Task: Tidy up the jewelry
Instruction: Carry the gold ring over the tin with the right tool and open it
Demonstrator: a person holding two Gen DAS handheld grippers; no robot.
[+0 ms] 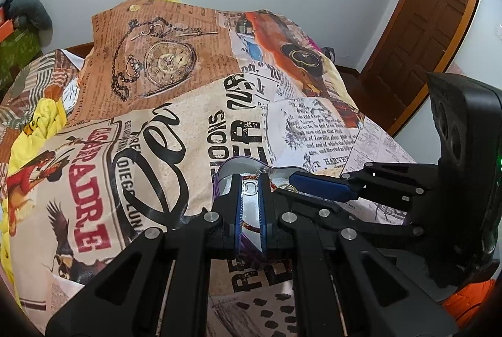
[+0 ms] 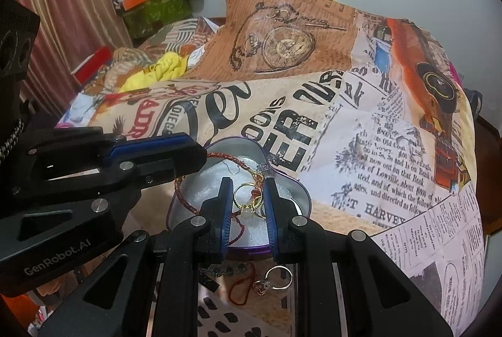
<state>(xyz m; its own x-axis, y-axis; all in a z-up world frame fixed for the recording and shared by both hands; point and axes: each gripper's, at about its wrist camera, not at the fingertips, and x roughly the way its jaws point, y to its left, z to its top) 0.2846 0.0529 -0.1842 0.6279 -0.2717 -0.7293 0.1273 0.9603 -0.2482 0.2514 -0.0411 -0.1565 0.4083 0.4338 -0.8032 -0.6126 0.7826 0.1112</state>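
A heart-shaped tin [image 2: 301, 195] with a purple rim sits on the printed bed cover [image 2: 345, 123], low in the middle of the right wrist view. It has soft white padding inside. Some jewelry is already in it: a braided red cord [image 2: 185, 199] curls along its left side, and gold rings [image 2: 248, 195] lie in the middle. The right gripper [image 2: 248, 202] hangs over the tin with its fingers a little apart around the gold rings. I cannot tell if it is pinching a ring or has let go. The left gripper [image 2: 188, 155] comes in from the left of that view, and its tip is at the tin's left rim. In the left wrist view the left gripper [image 1: 250, 199] has its fingers close together, with the tin's wall and a bit of cord between them, so it looks like it is holding the tin steady. The job looks partly done. Still outside, at the bottom of the right view, lie a ring with a stone [image 2: 276, 277], a thin red cord [image 2: 241, 290] and a dark beaded piece [image 2: 222, 271]. Those likely go in next.
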